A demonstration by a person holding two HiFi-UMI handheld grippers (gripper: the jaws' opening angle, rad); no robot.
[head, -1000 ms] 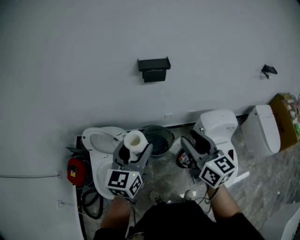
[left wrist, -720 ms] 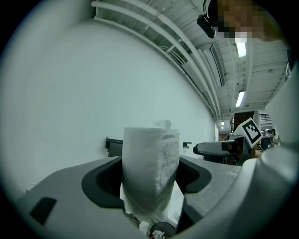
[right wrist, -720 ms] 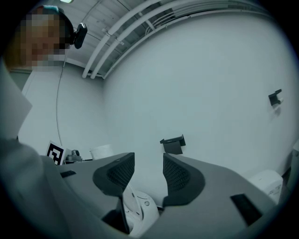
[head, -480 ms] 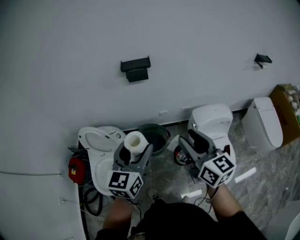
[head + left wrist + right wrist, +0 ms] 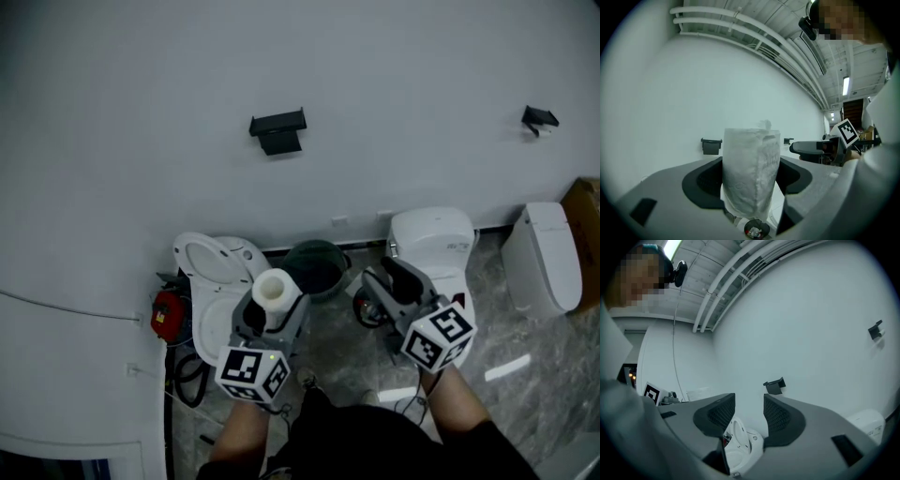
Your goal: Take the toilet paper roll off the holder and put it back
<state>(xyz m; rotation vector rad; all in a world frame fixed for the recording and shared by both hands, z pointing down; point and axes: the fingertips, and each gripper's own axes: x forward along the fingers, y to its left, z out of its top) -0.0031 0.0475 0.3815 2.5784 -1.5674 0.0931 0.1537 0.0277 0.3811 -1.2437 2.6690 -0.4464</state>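
Left gripper (image 5: 274, 309) is still clamping the toilet paper roll (image 5: 274, 289) upright, lower centre; right gripper (image 5: 392, 279) is hanging open, empty. Holder (image 5: 278, 131), upper centre, is drifting slightly in frame and apparently bare, so the return step is pending.

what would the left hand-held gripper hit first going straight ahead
Probably the bare wall just right of the black holder; the paper roll in the left hand-held gripper hides the exact spot.

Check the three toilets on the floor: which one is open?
The leftmost toilet: its seat ring is raised and the bowl opening shows. The middle toilet and the right toilet both show smooth, shut white lids.
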